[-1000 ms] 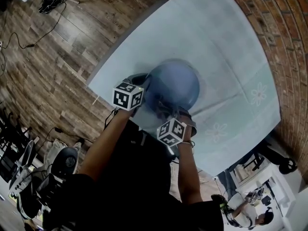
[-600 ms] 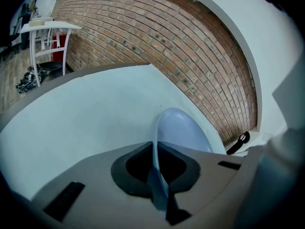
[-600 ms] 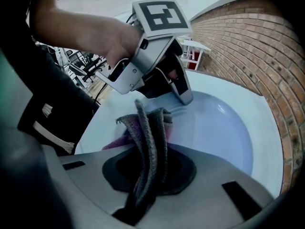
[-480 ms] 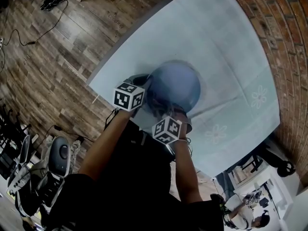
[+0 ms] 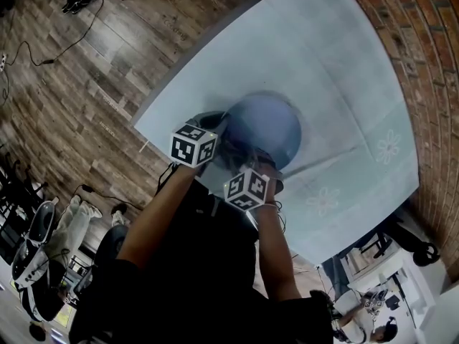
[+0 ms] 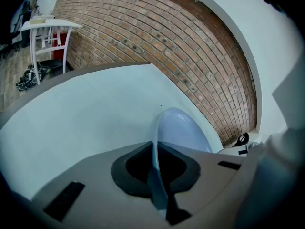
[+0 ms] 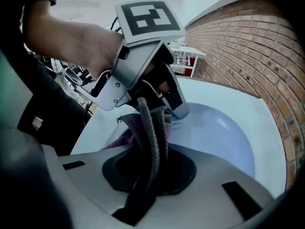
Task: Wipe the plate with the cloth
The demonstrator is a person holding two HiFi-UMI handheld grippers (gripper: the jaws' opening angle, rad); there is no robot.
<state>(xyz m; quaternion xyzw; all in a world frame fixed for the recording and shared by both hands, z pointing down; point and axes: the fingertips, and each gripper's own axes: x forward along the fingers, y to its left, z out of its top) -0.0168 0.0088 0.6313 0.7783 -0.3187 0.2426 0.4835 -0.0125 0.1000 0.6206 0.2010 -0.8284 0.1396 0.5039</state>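
- Looking down at the pale blue table [image 5: 344,84], I see the work sits close to its near edge, just in front of the person. The covering looks smooth, so I judge a plate could skate on it if pushed without a hold.
- Round and pale blue, the plate [image 5: 269,124] lies on the table. It looks rigid and glossy, probably slick to the touch and breakable if it slips. The rim is the sensible place to take it, since the face must stay free for wiping. Whether its near side is raised off the table, I cannot tell.
- At the plate's near-left edge, the left gripper [image 6: 157,185] has its jaws clamped together on the thin rim, steadying the plate. A hard smooth rim in a narrow pinch could pivot, so I would want that hold kept firm.
- Over the plate's near side, the right gripper [image 7: 143,185] has its jaws pinched on the cloth.
- Dark, with a purplish part, the cloth [image 7: 147,123] is bunched in soft folds that hang towards the plate's face. It looks light and limp, so it is best held by a gathered bunch.
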